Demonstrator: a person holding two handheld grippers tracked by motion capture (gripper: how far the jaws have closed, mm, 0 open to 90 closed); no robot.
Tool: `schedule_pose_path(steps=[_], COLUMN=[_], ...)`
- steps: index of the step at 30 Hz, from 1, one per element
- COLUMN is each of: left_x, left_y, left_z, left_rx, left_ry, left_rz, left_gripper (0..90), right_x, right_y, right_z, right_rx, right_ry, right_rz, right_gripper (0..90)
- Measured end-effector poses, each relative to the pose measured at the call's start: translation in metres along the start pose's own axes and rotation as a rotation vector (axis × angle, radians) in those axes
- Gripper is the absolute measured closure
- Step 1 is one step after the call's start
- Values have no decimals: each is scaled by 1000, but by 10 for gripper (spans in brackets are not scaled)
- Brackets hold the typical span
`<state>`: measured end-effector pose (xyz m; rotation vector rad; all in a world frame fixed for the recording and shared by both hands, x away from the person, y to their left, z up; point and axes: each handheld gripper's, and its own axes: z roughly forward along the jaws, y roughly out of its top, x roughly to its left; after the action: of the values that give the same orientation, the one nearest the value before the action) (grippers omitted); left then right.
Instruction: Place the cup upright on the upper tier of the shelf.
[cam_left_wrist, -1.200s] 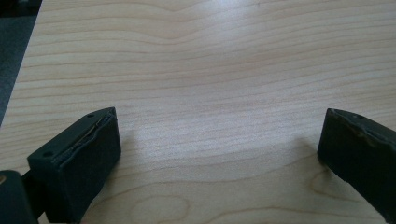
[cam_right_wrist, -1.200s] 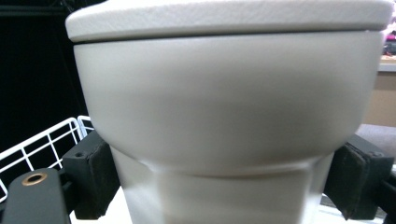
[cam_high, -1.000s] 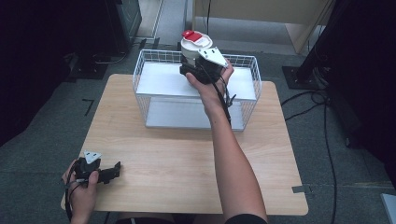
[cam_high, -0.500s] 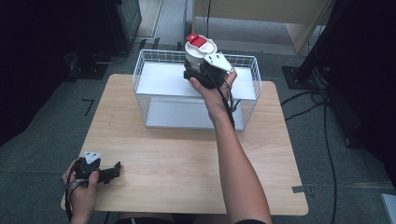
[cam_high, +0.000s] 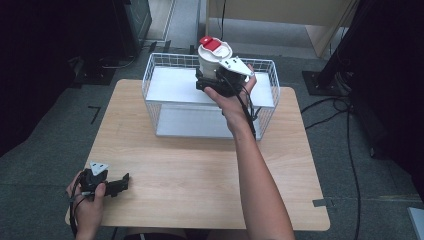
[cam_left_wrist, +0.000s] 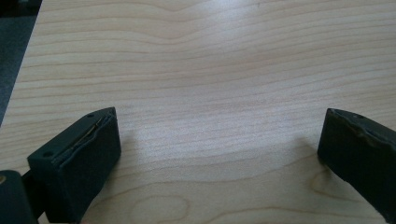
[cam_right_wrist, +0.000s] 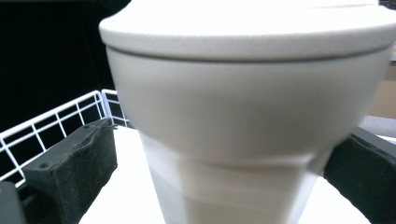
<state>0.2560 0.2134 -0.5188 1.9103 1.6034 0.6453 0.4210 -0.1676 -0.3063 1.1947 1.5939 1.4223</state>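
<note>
1. A wooden counter (cam_high: 200, 180) is standing on a grey carpeted floor (cam_high: 50, 135), with dark equipment and cables lying around it.
2. Nearest the person, well in front of the wire basket (cam_high: 165, 85), the left gripper (cam_high: 122, 181) is resting at the counter's near left corner, held in the left hand (cam_high: 87, 207).
3. In the left gripper view its jaws are standing wide apart over bare wood, pinching nothing.
4. The wire basket is sitting at the far edge of the counter, with a white shelf across its inside.
5. The right forearm is reaching from the near edge across the counter to the basket.
6. Over the basket's far rim, the right gripper (cam_high: 206, 75) is holding a white cup (cam_high: 212, 59) with a white lid and a red flip tab (cam_high: 210, 43).
7. In the right gripper view the cup (cam_right_wrist: 243, 116) is standing upright between the jaws, which are closing against its lower, narrower part on both sides, above the white shelf.
</note>
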Motion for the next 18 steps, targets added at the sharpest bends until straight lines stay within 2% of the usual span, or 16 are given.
schedule_pose_path(steps=[6, 10, 18], left_x=[0, 0, 0], left_y=[0, 0, 0], left_z=[0, 0, 0], left_rx=[-1, 1, 1], left_ry=[0, 0, 0], left_rz=[-1, 1, 1], left_gripper=[0, 0, 0], right_x=[-3, -8, -15], right_y=[-3, -4, -13], right_z=[-11, -21, -49], right_rx=[2, -7, -21], right_ry=[8, 8, 5], right_rz=[-8, 10, -10], right_gripper=[0, 0, 0])
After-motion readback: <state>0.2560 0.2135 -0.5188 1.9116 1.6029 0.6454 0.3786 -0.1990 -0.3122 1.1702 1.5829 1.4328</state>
